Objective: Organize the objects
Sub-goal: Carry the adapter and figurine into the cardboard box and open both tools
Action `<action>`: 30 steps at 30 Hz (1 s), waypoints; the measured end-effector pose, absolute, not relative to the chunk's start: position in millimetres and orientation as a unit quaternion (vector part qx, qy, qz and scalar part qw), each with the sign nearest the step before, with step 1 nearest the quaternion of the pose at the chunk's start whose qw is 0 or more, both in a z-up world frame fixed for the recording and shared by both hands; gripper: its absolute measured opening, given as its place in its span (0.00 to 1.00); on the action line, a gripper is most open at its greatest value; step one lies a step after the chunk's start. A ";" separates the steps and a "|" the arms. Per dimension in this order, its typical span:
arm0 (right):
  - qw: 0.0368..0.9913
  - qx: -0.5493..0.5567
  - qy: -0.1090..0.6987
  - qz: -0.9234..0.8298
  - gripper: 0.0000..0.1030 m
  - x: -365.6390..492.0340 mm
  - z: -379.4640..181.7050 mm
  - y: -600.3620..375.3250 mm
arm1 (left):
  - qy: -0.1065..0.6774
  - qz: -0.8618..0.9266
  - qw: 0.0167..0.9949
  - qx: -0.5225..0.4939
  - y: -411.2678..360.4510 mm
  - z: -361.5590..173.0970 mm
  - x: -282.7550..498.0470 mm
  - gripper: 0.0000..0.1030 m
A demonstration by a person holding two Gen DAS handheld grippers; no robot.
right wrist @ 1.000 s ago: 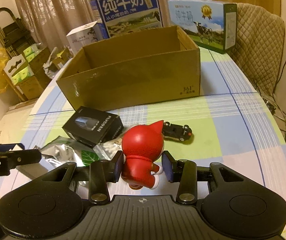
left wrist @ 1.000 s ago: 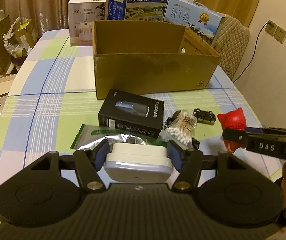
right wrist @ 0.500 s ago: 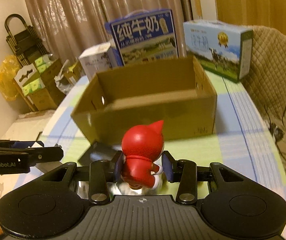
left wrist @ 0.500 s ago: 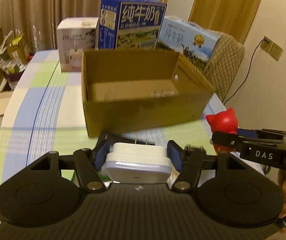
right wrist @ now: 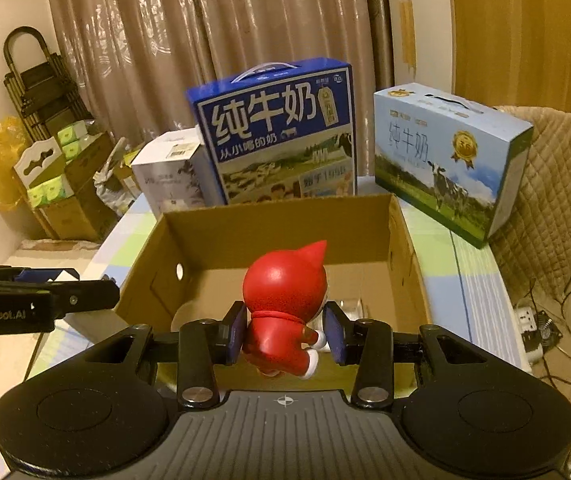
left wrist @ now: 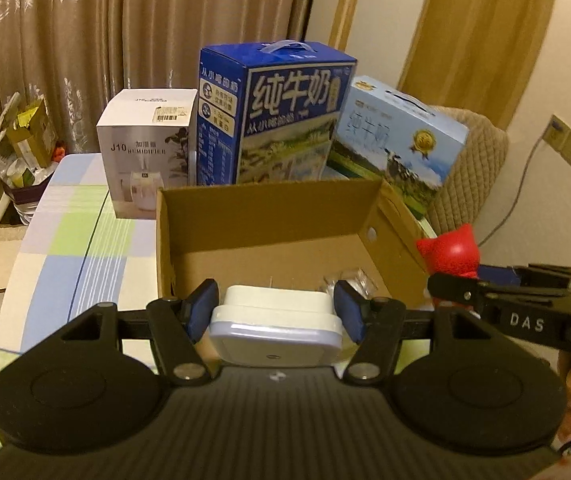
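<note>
My left gripper [left wrist: 275, 305] is shut on a white rectangular case with a pale lilac lid [left wrist: 275, 330], held over the near edge of the open cardboard box [left wrist: 269, 216]. My right gripper [right wrist: 285, 330] is shut on a red cat-eared figurine [right wrist: 285, 304], also above the near wall of the cardboard box [right wrist: 285, 216]. From the left wrist view the figurine [left wrist: 449, 254] and right gripper's black finger [left wrist: 497, 300] show at the right of the box. A small clear wrapped item [left wrist: 355, 280] lies on the box floor.
Behind the cardboard box stand a white humidifier box [left wrist: 147, 156], a dark blue milk carton [left wrist: 281, 112] and a light blue milk carton [left wrist: 397, 140]. A quilted chair [right wrist: 557, 200] is at the right. Cartons and bags [right wrist: 57, 176] crowd the floor at left.
Both grippers rose and moved forward from over the table items to above the cardboard box's near edge, each keeping its grip. The black box, cotton swabs and toy car dropped out of view.
</note>
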State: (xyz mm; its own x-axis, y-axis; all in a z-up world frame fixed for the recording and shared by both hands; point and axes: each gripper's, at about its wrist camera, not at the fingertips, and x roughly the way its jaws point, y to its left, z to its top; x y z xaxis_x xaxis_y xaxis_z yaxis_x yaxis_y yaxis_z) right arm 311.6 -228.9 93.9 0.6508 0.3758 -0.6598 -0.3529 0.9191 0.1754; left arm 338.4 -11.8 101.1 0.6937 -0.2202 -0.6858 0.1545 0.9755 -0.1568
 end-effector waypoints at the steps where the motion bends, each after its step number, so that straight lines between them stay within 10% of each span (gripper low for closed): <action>1: 0.908 0.016 0.368 0.200 0.37 318.6 93.5 -228.2 | 0.378 -0.100 0.919 -0.043 -12.0 100.3 345.9 0.57; 30: 0.892 0.014 0.411 0.186 0.37 380.9 31.8 -224.8 | 0.393 -0.092 0.914 -0.036 -14.0 51.0 406.5 0.68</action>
